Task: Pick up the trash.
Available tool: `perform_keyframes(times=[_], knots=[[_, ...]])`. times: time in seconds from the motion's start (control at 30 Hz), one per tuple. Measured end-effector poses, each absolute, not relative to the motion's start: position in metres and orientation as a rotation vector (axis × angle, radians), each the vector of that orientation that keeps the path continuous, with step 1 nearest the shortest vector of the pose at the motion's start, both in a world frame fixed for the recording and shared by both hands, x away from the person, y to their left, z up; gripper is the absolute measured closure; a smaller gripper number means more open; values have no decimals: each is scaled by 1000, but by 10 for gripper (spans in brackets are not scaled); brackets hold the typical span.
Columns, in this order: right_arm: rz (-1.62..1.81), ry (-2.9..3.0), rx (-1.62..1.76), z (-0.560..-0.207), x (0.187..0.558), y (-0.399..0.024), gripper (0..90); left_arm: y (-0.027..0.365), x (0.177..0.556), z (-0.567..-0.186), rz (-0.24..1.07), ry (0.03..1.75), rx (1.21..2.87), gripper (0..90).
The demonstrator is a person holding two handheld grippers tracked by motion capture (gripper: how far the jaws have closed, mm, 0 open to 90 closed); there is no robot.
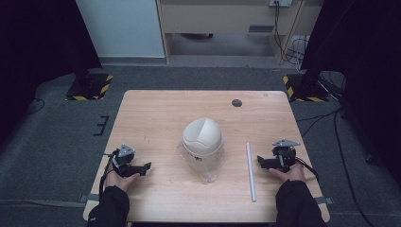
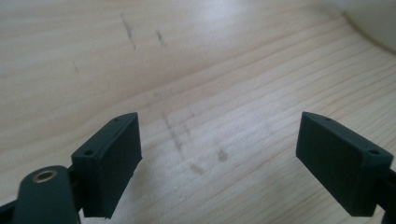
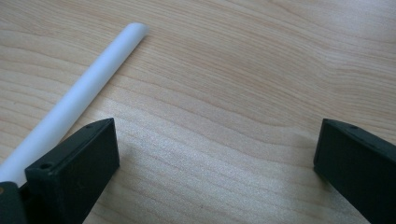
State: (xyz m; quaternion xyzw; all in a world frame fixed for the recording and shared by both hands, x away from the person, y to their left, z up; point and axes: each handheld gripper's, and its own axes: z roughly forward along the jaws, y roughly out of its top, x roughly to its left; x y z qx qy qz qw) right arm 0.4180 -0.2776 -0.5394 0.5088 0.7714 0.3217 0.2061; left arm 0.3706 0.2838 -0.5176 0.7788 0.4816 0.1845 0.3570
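Both grippers rest on the table [image 1: 156, 106] with jaws wide apart and empty: the left gripper [image 1: 144, 167] near the left edge, the right gripper [image 1: 260, 161] near the right edge. A white tube [image 1: 250, 171] lies just beside the right gripper, and a white helmet [image 1: 202, 137] sits at the table's middle.

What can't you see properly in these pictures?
- High view: what the clear wrapping under the white dome-shaped thing is; too small.
- Left gripper view: the dome, cut off by the corner.
- Right gripper view: the white rod, its near end hidden behind a jaw.
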Motion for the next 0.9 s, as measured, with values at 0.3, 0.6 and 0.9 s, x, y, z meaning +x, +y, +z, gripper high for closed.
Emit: perform_keyframes(times=[0.3,0.6,0.9], knots=[[896,2150,1417,-539,418,-278,5,280,368,-498,540,1137,1933,148],[896,2150,1417,-539,418,-278,5,278,360,-477,565,1090,1847,151],[895,2150,1417,-539,418,-278,5,278,352,-452,575,1034,1722,154]])
